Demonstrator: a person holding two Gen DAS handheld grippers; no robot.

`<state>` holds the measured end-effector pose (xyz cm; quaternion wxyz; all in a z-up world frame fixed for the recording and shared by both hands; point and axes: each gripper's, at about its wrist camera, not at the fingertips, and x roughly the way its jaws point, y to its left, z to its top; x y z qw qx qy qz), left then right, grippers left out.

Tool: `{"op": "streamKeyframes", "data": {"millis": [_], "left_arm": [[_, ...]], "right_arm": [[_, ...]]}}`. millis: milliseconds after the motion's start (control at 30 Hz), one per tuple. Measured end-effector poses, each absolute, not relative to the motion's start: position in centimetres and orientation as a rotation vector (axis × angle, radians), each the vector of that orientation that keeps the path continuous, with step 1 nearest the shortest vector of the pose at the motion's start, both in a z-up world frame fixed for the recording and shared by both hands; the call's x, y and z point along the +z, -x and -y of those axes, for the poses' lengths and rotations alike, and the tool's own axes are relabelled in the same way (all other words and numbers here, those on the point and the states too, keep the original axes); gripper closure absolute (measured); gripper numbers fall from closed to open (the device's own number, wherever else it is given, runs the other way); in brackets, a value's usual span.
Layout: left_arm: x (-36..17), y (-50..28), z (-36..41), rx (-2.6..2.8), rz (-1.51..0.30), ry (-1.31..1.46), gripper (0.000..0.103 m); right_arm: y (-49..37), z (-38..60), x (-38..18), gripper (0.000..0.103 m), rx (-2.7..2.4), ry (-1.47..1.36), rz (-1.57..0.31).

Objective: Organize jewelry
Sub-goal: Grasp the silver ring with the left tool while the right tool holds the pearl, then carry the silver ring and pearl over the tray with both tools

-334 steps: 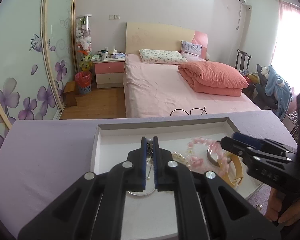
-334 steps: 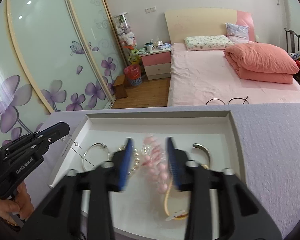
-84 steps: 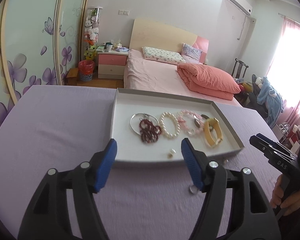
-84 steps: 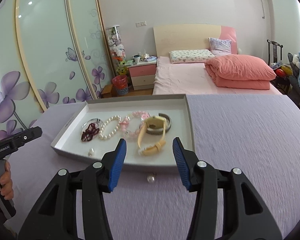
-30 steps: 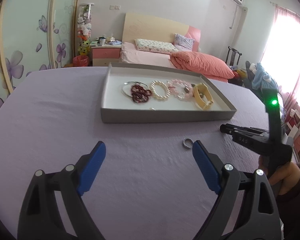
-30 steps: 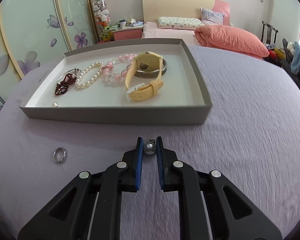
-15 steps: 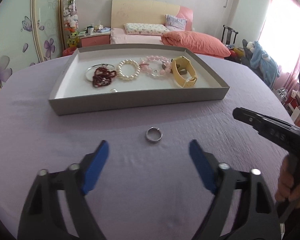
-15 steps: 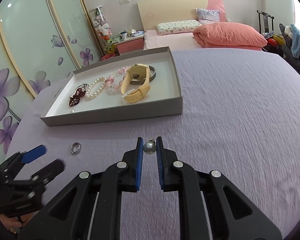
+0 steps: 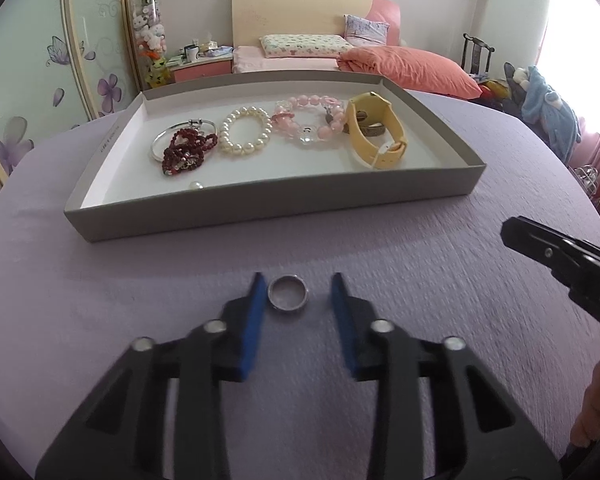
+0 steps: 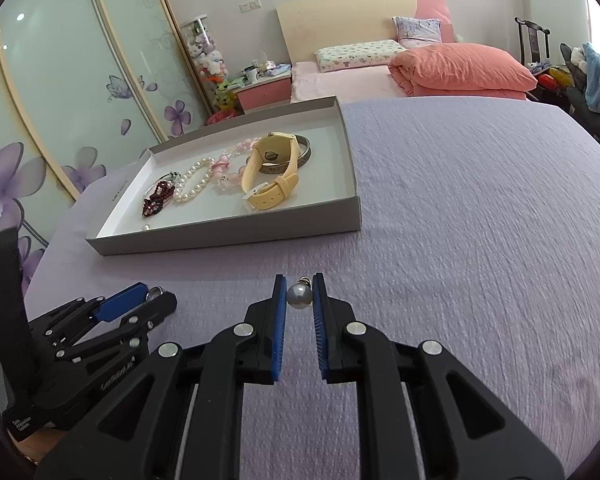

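A silver ring (image 9: 288, 299) lies on the purple tablecloth, between the tips of my left gripper (image 9: 298, 294), which is open around it with a gap on each side. My right gripper (image 10: 299, 295) is shut on a grey pearl earring (image 10: 299, 294), held above the cloth. The grey tray (image 9: 260, 206) holds a silver bangle with dark red beads (image 9: 184, 152), a white pearl bracelet (image 9: 245, 131), a pink bead bracelet (image 9: 308, 120), a yellow watch (image 9: 376, 132) and one loose pearl (image 9: 196, 186). The tray (image 10: 236, 236) also shows in the right wrist view.
The round table with purple cloth (image 10: 480, 240) spreads wide to the right of the tray. My left gripper (image 10: 132, 300) shows low on the left in the right wrist view. A pink bed (image 9: 300, 62) and a flowered wardrobe (image 10: 60, 100) stand behind.
My left gripper has moved down and forward to the ring and narrowed its jaws around it. My right gripper still holds the pearl earring and has shifted a little to the right.
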<state>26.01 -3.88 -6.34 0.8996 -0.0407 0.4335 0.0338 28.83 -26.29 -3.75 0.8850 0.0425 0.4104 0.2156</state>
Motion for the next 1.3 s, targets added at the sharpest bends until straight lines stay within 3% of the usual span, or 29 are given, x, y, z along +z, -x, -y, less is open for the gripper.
{"op": "streamKeyframes", "data": {"millis": [500, 1300], "left_arm": [[-5.5, -24.0, 0.5, 0.062, -0.892, 0.135, 0.081], [-0.3, -20.6, -7.5, 0.147, -0.737, 0.175, 0.081]], "right_arm": [[-28.3, 24.6, -2.6, 0.089, 0.488, -0.065, -0.829], [-27.1, 18.5, -0.1, 0.089, 0.555, 0.042, -0.76]]}}
